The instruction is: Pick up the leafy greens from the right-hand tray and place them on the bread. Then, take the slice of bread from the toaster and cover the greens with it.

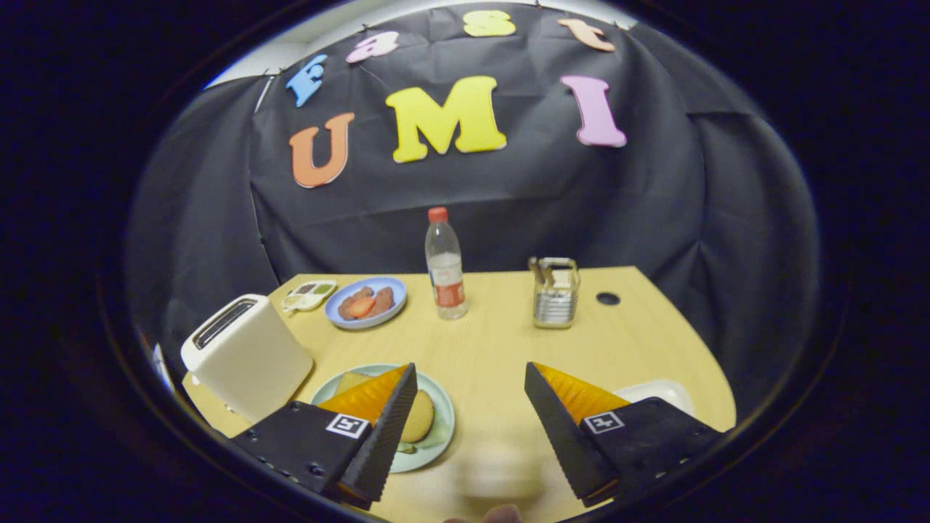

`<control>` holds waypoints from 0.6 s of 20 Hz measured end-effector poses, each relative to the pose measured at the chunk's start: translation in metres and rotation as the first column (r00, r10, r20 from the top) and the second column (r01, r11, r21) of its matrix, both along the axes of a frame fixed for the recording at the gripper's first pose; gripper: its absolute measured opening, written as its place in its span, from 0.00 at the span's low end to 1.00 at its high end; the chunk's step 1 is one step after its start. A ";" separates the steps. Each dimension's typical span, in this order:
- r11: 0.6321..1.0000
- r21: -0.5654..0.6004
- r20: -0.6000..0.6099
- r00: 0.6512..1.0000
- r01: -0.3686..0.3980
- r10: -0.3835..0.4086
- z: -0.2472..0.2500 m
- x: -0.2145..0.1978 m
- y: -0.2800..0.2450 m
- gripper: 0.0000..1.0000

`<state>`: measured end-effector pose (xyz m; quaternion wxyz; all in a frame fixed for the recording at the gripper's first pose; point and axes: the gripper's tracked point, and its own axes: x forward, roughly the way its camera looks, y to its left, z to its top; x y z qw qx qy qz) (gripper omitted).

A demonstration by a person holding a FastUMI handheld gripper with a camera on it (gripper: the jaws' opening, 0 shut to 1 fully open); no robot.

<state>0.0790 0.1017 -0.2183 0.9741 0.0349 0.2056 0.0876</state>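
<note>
Bread (418, 418) lies on a pale green plate (443, 428) near the table's (494, 349) front edge, partly hidden behind the left finger (378, 428); something green peeps out just under it at the plate's rim, too hidden to tell what it is. The gripper (471, 378) hangs above the table with its fingers wide apart and nothing between them but bare wood. The right finger (559, 428) covers part of a white tray (665, 392) that sits toward the table's front right corner; what lies in that tray cannot be told, as the finger's black body hides most of it.

Just left of the green plate, at the table's front left corner, stands a white toaster (243, 356), tilted in this view, its dark slot on top; whether a slice sits in the slot cannot be told. Beyond the fingers, toward the table's back edge, a blue plate (365, 302) holds brownish pieces and something red. A small white palette-like dish (309, 294) lies just beside it at the back left. A clear bottle (445, 265) with a red cap stands upright near the middle of the back edge, and to its right a clear holder (555, 292) with a metal rim. A dark round hole (607, 298) marks the table near the back right corner.
</note>
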 end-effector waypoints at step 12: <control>0.985 -0.051 0.346 0.928 0.162 -0.135 0.199 -0.126 0.030 0.96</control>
